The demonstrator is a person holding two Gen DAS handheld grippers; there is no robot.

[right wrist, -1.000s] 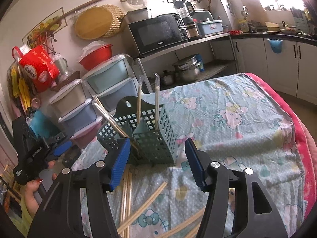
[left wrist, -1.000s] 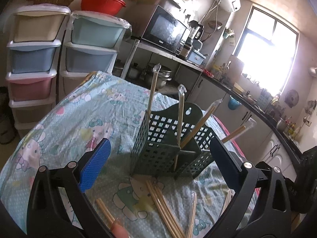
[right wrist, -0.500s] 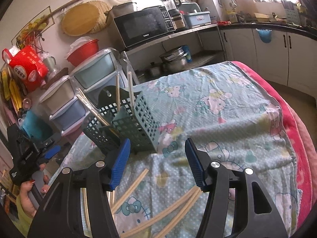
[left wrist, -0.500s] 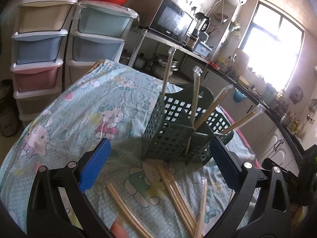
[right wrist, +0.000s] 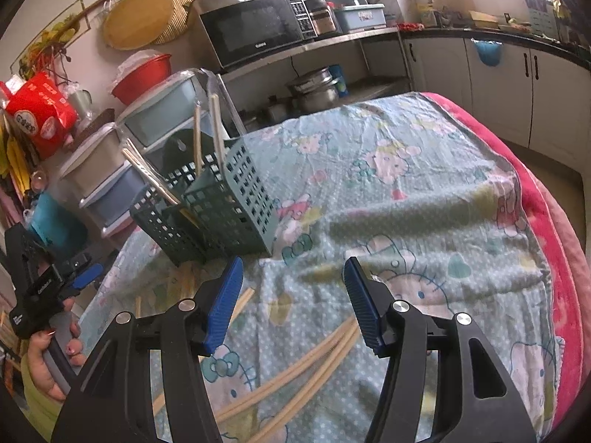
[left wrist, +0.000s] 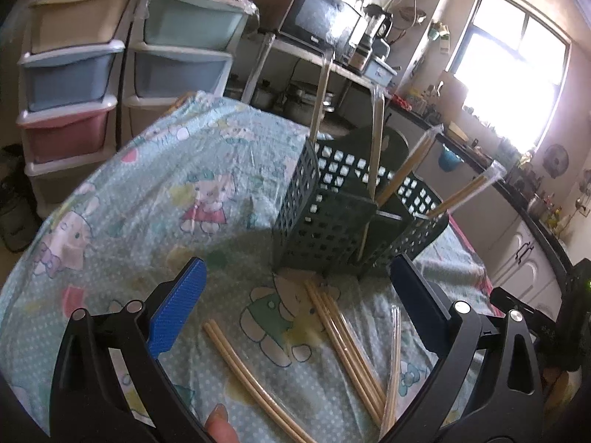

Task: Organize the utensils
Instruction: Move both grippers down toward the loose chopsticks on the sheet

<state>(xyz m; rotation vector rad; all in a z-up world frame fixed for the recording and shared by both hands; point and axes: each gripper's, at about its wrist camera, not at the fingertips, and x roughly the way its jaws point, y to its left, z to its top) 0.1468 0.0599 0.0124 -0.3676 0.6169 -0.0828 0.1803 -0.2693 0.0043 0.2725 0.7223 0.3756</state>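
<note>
On the tablecloth, green basket holds upright chopsticks; left tongs and right tongs spread, empty.

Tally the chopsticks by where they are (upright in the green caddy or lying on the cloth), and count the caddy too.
Upright chopstick pairs in the caddy: 4
Loose chopstick bunches on the cloth: 3, with the stick count in each unclear
Green caddy: 1
Total: 8

Left tool and right tool — both gaping, empty.
</note>
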